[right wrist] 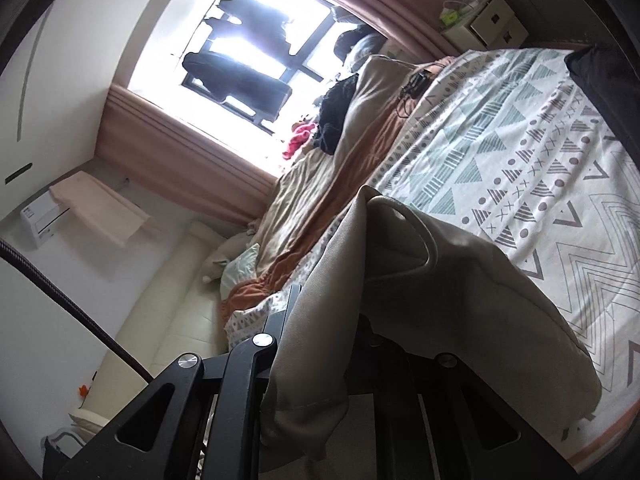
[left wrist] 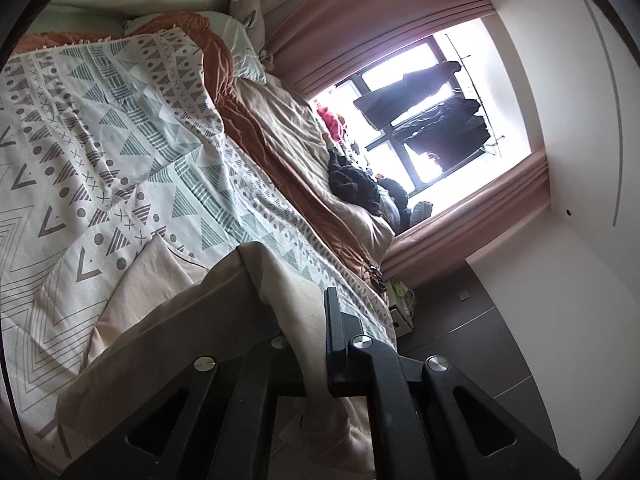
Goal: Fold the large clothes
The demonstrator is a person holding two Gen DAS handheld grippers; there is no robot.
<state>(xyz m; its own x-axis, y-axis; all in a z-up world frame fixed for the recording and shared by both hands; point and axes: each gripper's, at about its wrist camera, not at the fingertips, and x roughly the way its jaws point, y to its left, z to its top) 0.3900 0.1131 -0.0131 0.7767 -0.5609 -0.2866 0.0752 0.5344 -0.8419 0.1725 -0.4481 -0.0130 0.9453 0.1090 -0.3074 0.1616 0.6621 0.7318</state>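
A large beige garment (left wrist: 168, 320) hangs over the patterned bedspread (left wrist: 100, 128), held up between both grippers. In the left wrist view the left gripper (left wrist: 308, 320) is shut on a fold of this cloth, which drapes over the left finger and hides it; only the right finger (left wrist: 334, 320) shows. In the right wrist view the right gripper (right wrist: 324, 312) is shut on another bunched edge of the beige garment (right wrist: 440, 300). That cloth covers the right finger, and the left finger (right wrist: 288, 316) is visible. Both views are rolled sideways.
The bed carries an orange and beige quilt (left wrist: 280, 136), pillows and a dark pile of clothes (left wrist: 352, 180) near the bright window (left wrist: 440, 120) with pink curtains. A white bedside unit (right wrist: 492, 20), dark floor tiles (left wrist: 480, 340) and a cream headboard (right wrist: 172, 312) border the bed.
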